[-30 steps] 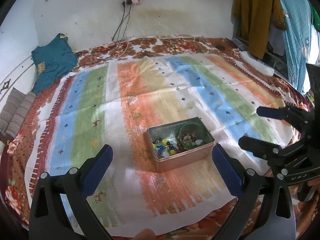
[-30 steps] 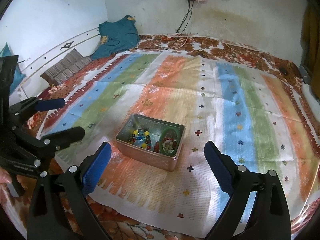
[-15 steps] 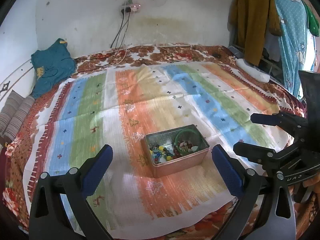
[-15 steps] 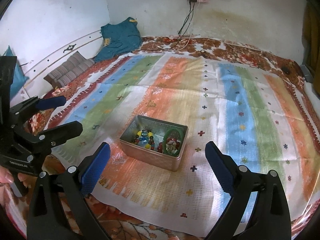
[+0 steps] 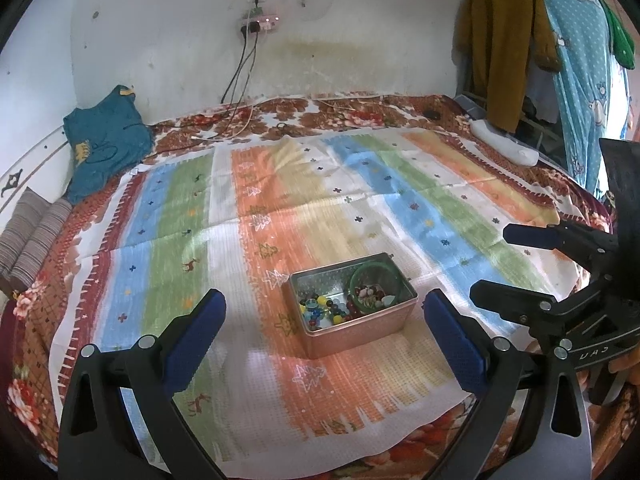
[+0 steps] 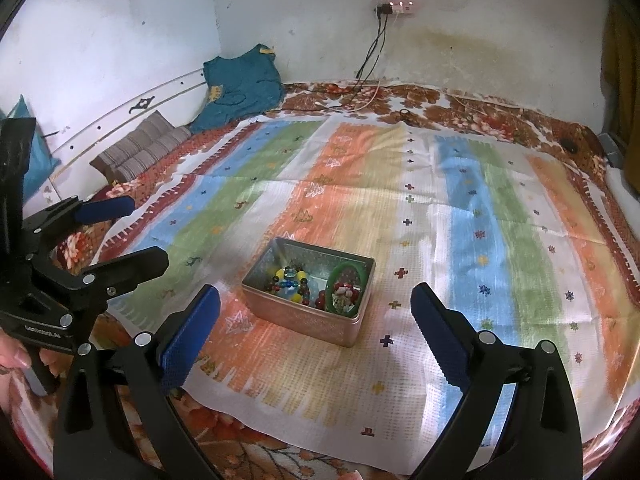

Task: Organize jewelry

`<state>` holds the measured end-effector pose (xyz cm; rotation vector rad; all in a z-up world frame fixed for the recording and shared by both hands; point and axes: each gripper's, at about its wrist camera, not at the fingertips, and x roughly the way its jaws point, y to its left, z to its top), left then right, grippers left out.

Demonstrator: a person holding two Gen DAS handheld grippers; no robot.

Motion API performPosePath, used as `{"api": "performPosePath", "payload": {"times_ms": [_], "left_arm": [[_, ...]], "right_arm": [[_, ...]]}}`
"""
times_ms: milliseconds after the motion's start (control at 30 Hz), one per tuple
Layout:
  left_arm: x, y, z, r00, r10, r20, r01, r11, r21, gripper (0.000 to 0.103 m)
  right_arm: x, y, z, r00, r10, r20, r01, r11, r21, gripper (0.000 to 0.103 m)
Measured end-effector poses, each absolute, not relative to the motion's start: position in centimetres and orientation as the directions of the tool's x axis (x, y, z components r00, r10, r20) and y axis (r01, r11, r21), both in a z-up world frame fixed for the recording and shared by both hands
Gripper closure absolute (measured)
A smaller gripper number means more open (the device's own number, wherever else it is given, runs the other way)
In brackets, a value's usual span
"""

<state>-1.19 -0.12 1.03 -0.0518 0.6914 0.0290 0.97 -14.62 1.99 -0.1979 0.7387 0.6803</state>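
A copper-coloured metal tin [image 5: 362, 334] [image 6: 294, 314] sits open on the striped cloth near its front edge. Inside lie loose coloured beads [image 5: 320, 310] [image 6: 290, 280] and a green bangle [image 5: 376, 282] [image 6: 345, 290] with small jewelry pieces inside its ring. My left gripper [image 5: 320, 332] is open and empty, held back from the tin; it also shows at the left of the right wrist view [image 6: 132, 232]. My right gripper [image 6: 316, 324] is open and empty, held back from the tin; it also shows at the right of the left wrist view [image 5: 498, 264].
The striped cloth [image 5: 280, 208] covers a floral bedspread [image 5: 24, 304]. A teal garment [image 5: 104, 140] and striped pillows [image 5: 28, 236] lie at the far left. Cables [image 5: 240, 80] hang from a wall socket. Clothes [image 5: 516, 40] hang at the right.
Both grippers have drawn back and risen a little, so the tin looks smaller and sits higher in each view. Both stay open and empty.
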Motion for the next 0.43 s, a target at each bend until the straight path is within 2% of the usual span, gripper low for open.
{"api": "performPosePath", "payload": {"times_ms": [433], "left_arm": [[-1.25,-0.05,1.13,0.774,0.008,-0.633,-0.042,0.998,-0.039,0.006]], "right_arm": [[0.49,-14.52,2.13,0.548,0.505,-0.666,-0.635,0.770,0.062,0.006]]}}
